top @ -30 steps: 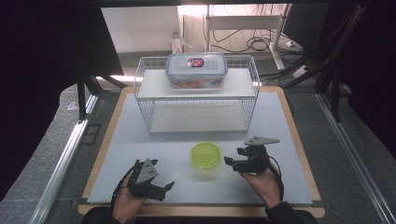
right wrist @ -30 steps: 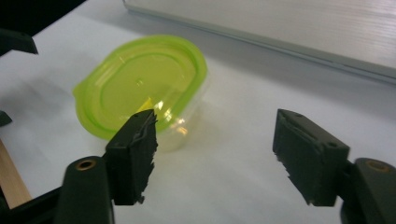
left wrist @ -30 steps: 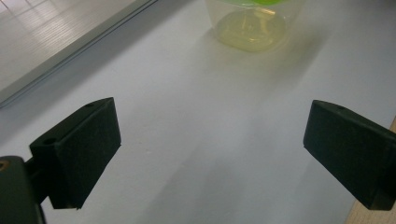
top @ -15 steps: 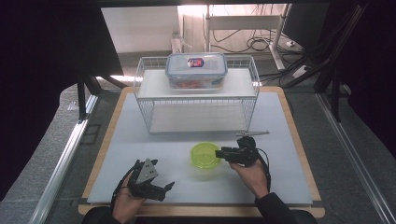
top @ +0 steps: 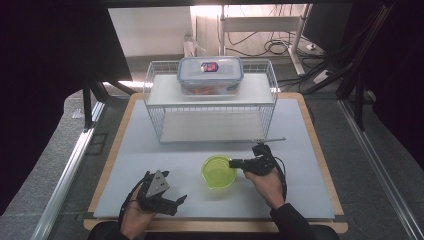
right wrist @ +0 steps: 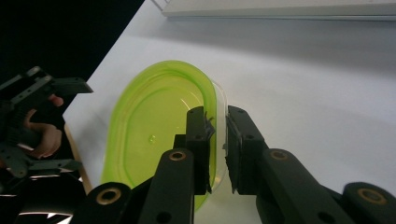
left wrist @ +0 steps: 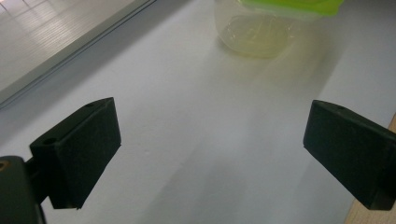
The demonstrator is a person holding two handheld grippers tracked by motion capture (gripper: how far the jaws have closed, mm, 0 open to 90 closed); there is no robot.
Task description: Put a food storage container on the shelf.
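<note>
A round clear container with a lime-green top (top: 218,171) (left wrist: 261,32) (right wrist: 154,135) stands on the white mat near the front middle. My right gripper (top: 232,163) (right wrist: 217,123) reaches it from the right. Its jaws have just been closing and now pinch the container's right rim, one jaw on the green inner side, the other on the clear outer wall. My left gripper (top: 177,205) (left wrist: 210,149) rests at the front left, jaws wide open with only bare mat between them. It also appears in the right gripper view (right wrist: 65,126).
A white wire rack (top: 210,107) stands at the back of the mat (top: 300,150). A clear lidded food box (top: 210,74) sits on its top shelf. The wooden board's edge (top: 325,165) frames the mat. Dark frame posts stand to either side.
My right gripper moved left to the green-topped container, and its jaws narrowed onto the rim. The left gripper stayed where it was.
</note>
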